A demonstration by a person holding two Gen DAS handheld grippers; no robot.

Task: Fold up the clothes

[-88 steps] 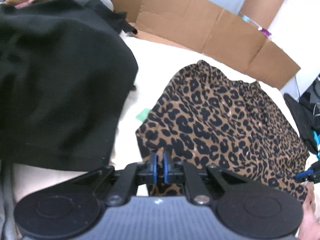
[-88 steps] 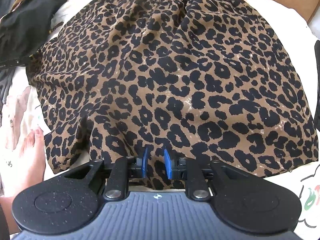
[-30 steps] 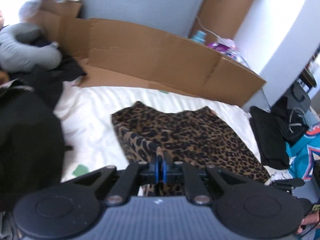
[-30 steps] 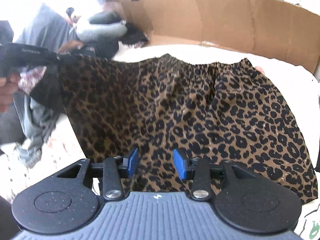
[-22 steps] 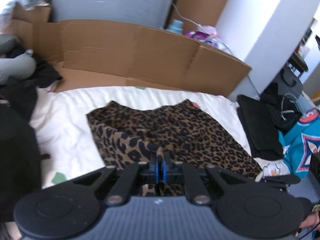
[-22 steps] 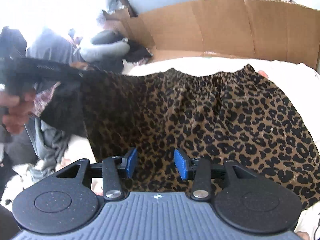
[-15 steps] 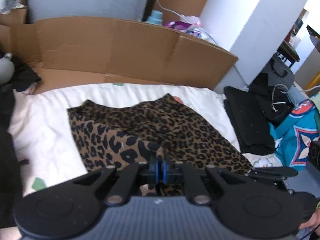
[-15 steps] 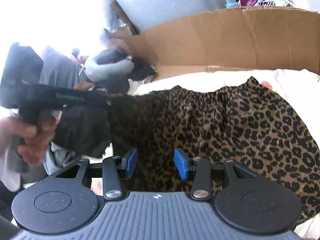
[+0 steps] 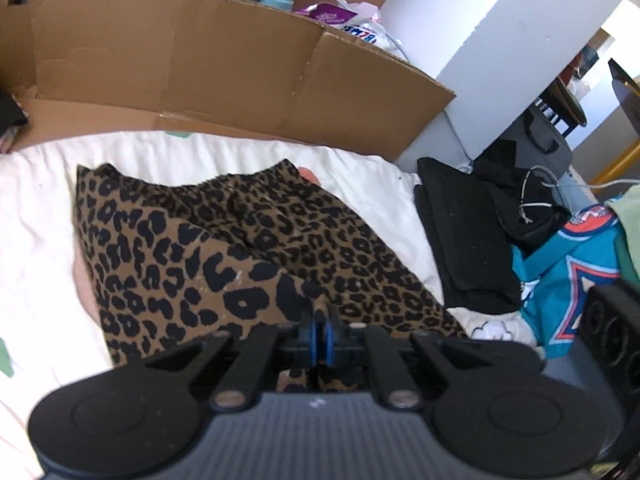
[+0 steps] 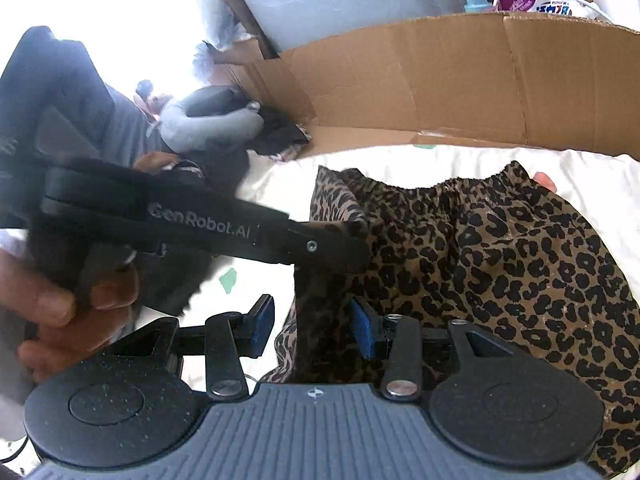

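Note:
A leopard-print skirt (image 9: 248, 240) lies on a white bed sheet (image 9: 36, 208). My left gripper (image 9: 319, 330) is shut on the skirt's left hem corner and holds it lifted over the rest of the fabric. In the right wrist view the left gripper (image 10: 352, 248) reaches in from the left with the corner pinched, a fold of the skirt (image 10: 500, 264) hanging below it. My right gripper (image 10: 312, 326) is open; the hanging fold sits between its blue pads (image 10: 362, 330), untouched by the left one.
A cardboard wall (image 9: 208, 68) stands behind the bed. Folded black clothes (image 9: 464, 236) and a teal jersey (image 9: 572, 272) lie at the right. A grey neck pillow (image 10: 212, 120) and dark clothes (image 10: 280, 128) sit at the far left.
My left gripper has carried the skirt's corner rightward over the skirt, folding the left part across. My right gripper let go of the hem, opened and rose.

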